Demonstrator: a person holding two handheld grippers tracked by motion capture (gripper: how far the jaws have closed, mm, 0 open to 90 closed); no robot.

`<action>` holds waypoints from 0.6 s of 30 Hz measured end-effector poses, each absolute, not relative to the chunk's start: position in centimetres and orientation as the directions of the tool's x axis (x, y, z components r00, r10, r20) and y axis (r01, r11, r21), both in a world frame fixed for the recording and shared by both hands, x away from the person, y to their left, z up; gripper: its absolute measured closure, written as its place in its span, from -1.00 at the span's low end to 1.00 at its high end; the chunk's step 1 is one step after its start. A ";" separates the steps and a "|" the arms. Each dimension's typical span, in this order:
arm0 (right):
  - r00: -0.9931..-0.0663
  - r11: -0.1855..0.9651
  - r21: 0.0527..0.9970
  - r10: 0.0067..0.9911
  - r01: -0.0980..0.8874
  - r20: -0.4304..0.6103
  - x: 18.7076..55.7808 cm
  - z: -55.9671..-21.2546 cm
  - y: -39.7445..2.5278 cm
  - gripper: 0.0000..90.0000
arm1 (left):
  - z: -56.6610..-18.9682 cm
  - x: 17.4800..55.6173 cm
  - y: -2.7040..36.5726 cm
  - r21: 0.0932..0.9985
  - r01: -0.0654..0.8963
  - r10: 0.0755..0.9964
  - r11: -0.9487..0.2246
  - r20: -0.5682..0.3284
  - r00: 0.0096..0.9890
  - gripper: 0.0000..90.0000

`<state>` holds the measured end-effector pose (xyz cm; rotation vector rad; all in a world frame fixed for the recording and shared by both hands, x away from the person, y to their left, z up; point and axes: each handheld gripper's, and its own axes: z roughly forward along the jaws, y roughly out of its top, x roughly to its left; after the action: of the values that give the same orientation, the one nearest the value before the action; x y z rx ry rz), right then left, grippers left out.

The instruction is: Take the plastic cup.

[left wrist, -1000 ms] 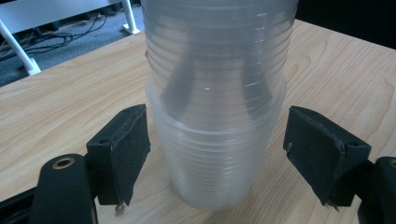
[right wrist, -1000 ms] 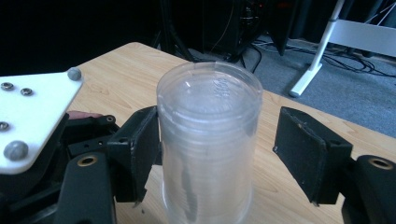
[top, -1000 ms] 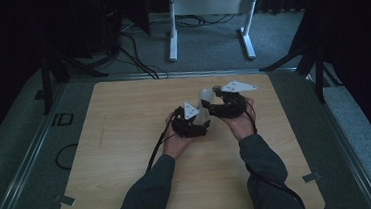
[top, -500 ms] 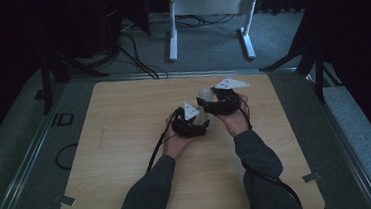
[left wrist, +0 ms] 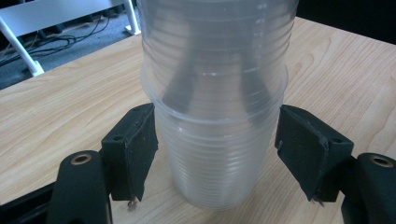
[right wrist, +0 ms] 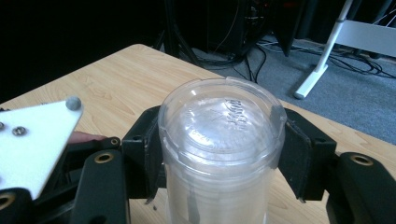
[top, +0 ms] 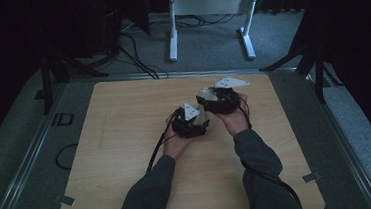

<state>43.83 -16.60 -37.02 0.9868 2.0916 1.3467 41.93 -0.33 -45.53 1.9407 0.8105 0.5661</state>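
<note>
Two clear ribbed plastic cups meet over the wooden table (top: 126,139). The lower clear cup (left wrist: 217,158) stands on the table between my left gripper's (left wrist: 217,154) black pads (left wrist: 135,149), which press on both its sides. The upper clear cup (right wrist: 219,121) is upside down, its embossed base on top and its rim over the lower cup's rim (left wrist: 215,100). My right gripper (right wrist: 219,154) is shut on it. In the high view the left gripper (top: 191,121) and right gripper (top: 218,101) sit close together right of the table's centre, with the cups (top: 204,93) between them.
A white metal frame (top: 206,12) and cables (top: 134,53) lie on the grey floor beyond the table's far edge. A black cable (top: 159,141) trails from the left gripper along the forearm. A dark stand (top: 315,59) rises near the table's far right corner.
The right gripper with the upper cup has drifted slightly left and away from the person. The left gripper has stayed almost still.
</note>
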 end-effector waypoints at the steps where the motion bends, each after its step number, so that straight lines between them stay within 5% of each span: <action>1: -0.636 0.261 0.911 0.772 0.319 0.001 43.8 -36.9 -16.6 -0.15 | -45.5 41.9 -0.3 0.884 0.306 0.734 -0.354 0.060 0.677 -0.34; 18: -0.642 0.242 0.928 0.767 0.283 -0.004 43.3 -35.1 -16.8 -0.11 | -45.5 41.8 -0.1 0.882 0.306 0.731 -0.358 0.060 0.680 -0.30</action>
<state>43.26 -16.83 -35.06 0.9574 2.0571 1.3879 41.79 -0.09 -45.55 1.9454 0.8051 0.5646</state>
